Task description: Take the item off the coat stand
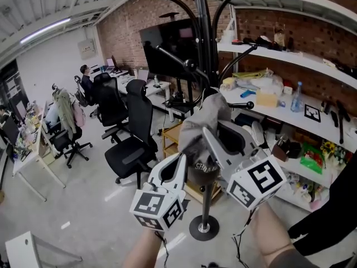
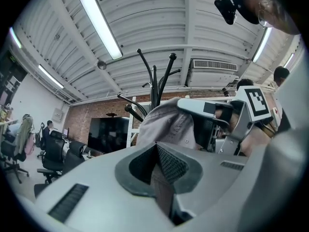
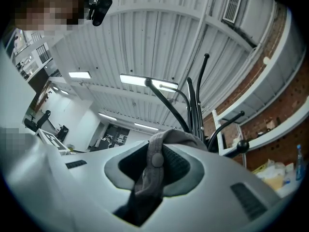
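Observation:
A grey cap [image 1: 205, 118] sits against the black coat stand [image 1: 202, 21], just below its curved hooks. My right gripper [image 1: 216, 134] is shut on the cap's right side; in the right gripper view its jaws [image 3: 154, 159] pinch a fold of grey fabric with a small button [image 3: 155, 160]. My left gripper [image 1: 183, 162] grips the cap's lower left edge. In the left gripper view a thin strip of the cap [image 2: 166, 122] runs down between its shut jaws [image 2: 157, 153]. The stand's round base [image 1: 203, 226] rests on the floor below.
White shelves [image 1: 290, 57] crowded with small items run along the brick wall at the right. A large dark screen [image 1: 167, 46] stands behind the stand. Black office chairs [image 1: 131, 144] and desks fill the left, with a person [image 1: 85, 80] seated far back.

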